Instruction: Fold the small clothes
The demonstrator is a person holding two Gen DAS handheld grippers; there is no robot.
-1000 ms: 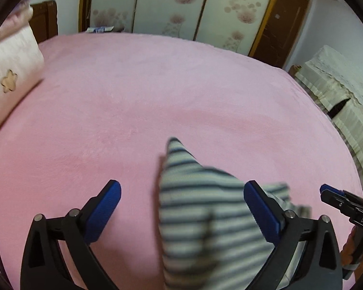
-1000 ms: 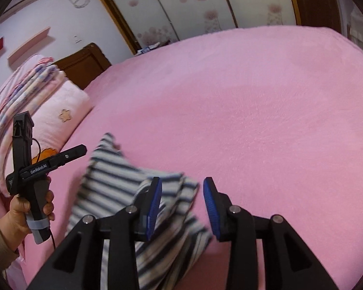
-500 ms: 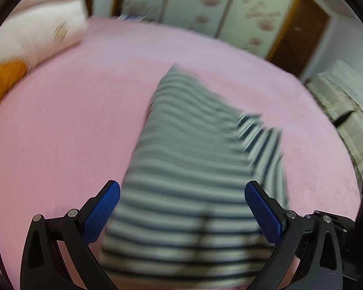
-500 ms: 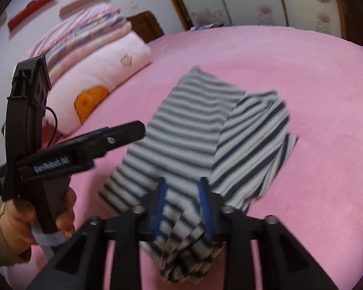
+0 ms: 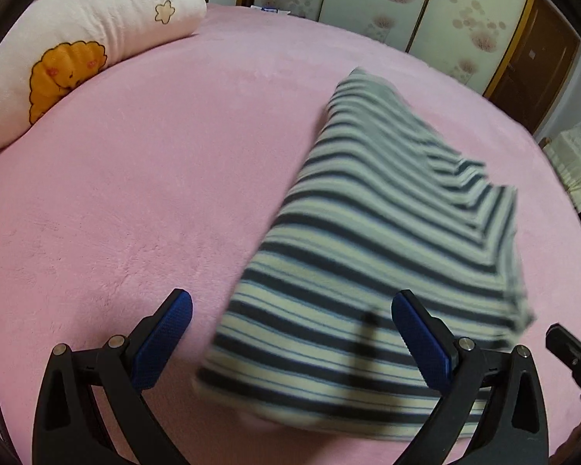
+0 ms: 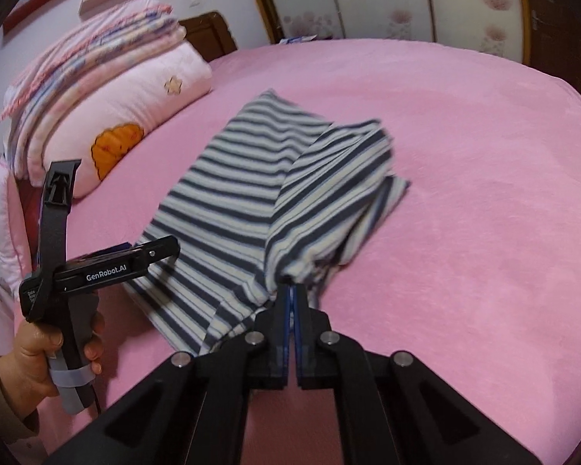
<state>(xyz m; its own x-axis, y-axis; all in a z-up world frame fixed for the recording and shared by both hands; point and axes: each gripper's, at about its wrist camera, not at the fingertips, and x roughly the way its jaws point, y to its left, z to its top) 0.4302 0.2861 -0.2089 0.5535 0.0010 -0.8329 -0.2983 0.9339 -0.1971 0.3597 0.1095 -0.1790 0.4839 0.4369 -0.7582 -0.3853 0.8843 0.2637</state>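
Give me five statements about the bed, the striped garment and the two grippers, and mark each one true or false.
1. The right gripper is shut on the striped garment. True.
2. The left gripper is clamped shut. False: its jaws stand wide open.
3. The garment lies on a pink bedspread. True.
4. The pillow bears a green frog. False: it bears an orange figure and a flower.
5. The garment is plain white. False: striped dark and light.

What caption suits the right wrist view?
Right gripper shut on striped knit garment over pink fleece bedspread.
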